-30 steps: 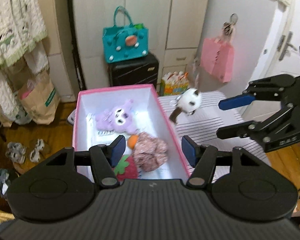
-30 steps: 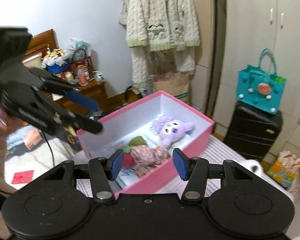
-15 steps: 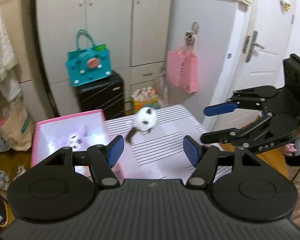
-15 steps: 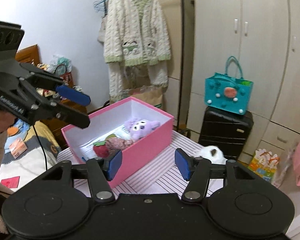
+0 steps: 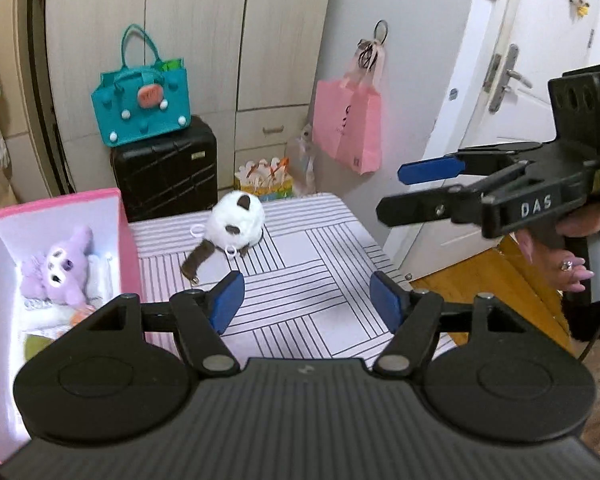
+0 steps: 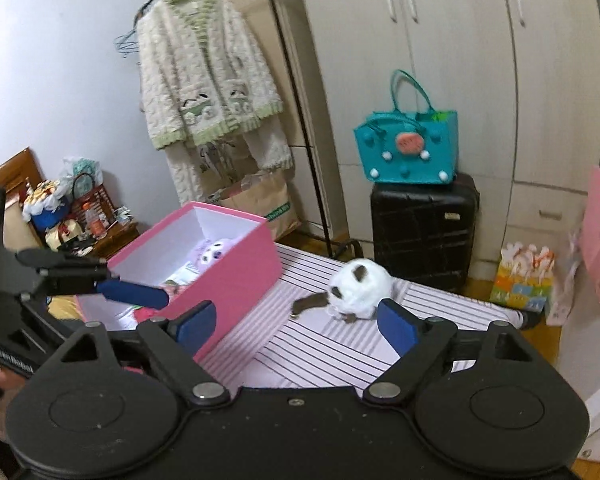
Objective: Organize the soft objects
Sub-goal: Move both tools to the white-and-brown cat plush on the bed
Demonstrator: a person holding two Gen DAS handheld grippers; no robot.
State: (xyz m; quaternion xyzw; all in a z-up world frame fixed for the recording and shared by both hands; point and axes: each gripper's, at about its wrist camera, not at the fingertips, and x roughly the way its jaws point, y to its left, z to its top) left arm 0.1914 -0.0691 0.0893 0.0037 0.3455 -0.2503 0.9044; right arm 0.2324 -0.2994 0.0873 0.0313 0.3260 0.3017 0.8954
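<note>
A white plush cat with brown ears and tail (image 5: 236,220) (image 6: 360,284) lies on the striped table (image 5: 320,248), apart from both grippers. The pink box (image 5: 128,240) (image 6: 236,280) at the table's left holds a purple plush (image 5: 60,272) (image 6: 214,252) and other soft toys. My left gripper (image 5: 306,300) (image 6: 136,286) hovers over the table beside the box, its jaws opening with nothing between them. My right gripper (image 6: 296,322) (image 5: 396,192) hangs above the table's right side, jaws opening wide and empty, with the cat just beyond its right finger.
A teal bag (image 5: 140,104) sits on a black suitcase (image 5: 164,168) behind the table. A pink bag (image 5: 348,124) hangs on the wardrobe, near a door (image 5: 540,80). A cardigan (image 6: 204,80) hangs on a rack. A gift bag (image 6: 524,280) stands on the floor.
Both grippers swung away from over the pink box toward the white plush cat, which now looks nearer. The right gripper's jaws spread much wider; the left's widened a little.
</note>
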